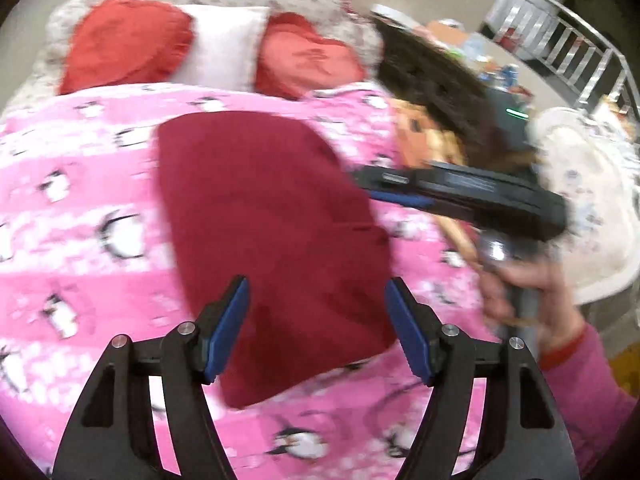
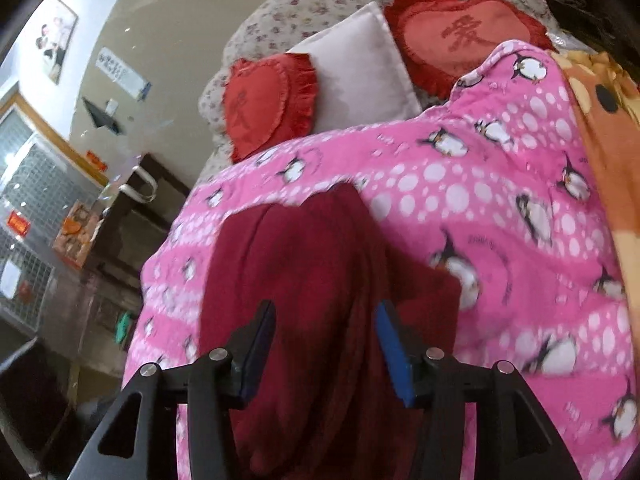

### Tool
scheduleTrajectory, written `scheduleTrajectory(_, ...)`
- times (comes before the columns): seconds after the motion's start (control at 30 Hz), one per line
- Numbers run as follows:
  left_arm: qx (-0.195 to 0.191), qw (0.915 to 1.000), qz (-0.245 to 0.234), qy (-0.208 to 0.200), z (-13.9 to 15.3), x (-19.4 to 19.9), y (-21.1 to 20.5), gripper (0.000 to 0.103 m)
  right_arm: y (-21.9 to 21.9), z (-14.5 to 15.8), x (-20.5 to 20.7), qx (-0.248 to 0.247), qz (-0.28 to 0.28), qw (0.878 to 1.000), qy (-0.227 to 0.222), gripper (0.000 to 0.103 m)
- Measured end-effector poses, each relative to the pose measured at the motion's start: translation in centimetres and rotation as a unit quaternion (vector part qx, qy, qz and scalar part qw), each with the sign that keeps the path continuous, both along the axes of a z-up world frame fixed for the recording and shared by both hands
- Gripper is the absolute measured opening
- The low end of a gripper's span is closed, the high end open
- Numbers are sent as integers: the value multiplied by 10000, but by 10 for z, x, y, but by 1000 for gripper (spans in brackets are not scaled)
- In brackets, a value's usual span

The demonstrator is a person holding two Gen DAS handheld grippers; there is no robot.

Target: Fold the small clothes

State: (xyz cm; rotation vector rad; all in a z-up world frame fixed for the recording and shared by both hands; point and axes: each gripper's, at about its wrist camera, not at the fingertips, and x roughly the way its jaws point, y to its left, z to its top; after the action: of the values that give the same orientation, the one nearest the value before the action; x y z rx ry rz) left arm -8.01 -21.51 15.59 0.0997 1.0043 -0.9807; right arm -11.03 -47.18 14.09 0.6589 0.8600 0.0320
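Observation:
A dark red garment [image 1: 264, 220] lies folded flat on the pink penguin blanket [image 1: 80, 220] on the bed. My left gripper [image 1: 318, 292] is open above the garment's near end, holding nothing. My right gripper [image 2: 325, 316] is open over the same red garment [image 2: 300, 272], which fills the gap between its blue pads; it grips nothing. In the left wrist view the right gripper [image 1: 360, 184] comes in from the right at the garment's right edge, held by a hand in a pink sleeve [image 1: 540, 292].
Two red heart cushions [image 1: 120, 40] [image 1: 308, 56] and a white pillow [image 1: 224, 44] lie at the bed's head. A person's dark hair and face [image 1: 432, 92] lean in at the right. An orange blanket [image 2: 612, 140] lies right; dark furniture [image 2: 132, 220] stands left of the bed.

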Motion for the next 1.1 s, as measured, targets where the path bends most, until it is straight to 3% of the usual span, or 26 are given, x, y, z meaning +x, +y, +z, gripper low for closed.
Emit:
scheduleTrajectory(0.2, 572, 9982, 177, -66, -41, -10, -4, 70, 43, -4, -29, 83, 385, 9992, 8, 51)
scheduleTrajectory(0.27, 636, 9976, 191, -189, -49, -18, -2, 70, 59, -9, -32, -512, 577, 9969, 132, 38)
scheduleTrajectory(0.3, 676, 9971, 170, -291, -51, -21, -3, 70, 63, -13, -36, -844, 538, 9947, 245, 23)
scheduleTrajectory(0.43, 768, 9964, 100, -353, -62, -22, -10, 70, 58, -43, -57, -719, 351, 9957, 468, 16)
scheduleTrajectory(0.53, 893, 9950, 129, -425, -61, -24, -9, 70, 55, -49, -65, -470, 243, 9976, 449, 16)
scheduleTrajectory(0.67, 626, 9973, 236, -313, -49, -23, 4, 70, 43, -20, -71, -284, 22, 9995, 102, 20)
scheduleTrajectory(0.8, 603, 9970, 345, -343, -47, -19, 3, 70, 30, 10, -54, -543, -339, 9975, -284, 47)
scheduleTrajectory(0.9, 662, 9972, 317, -172, -54, -19, -3, 70, 23, 8, -19, -699, -432, 9964, -184, 47)
scheduleTrajectory(1.1, 819, 9953, 269, -436, -57, -25, -11, 71, 6, -14, 36, -943, -365, 9948, -136, 45)
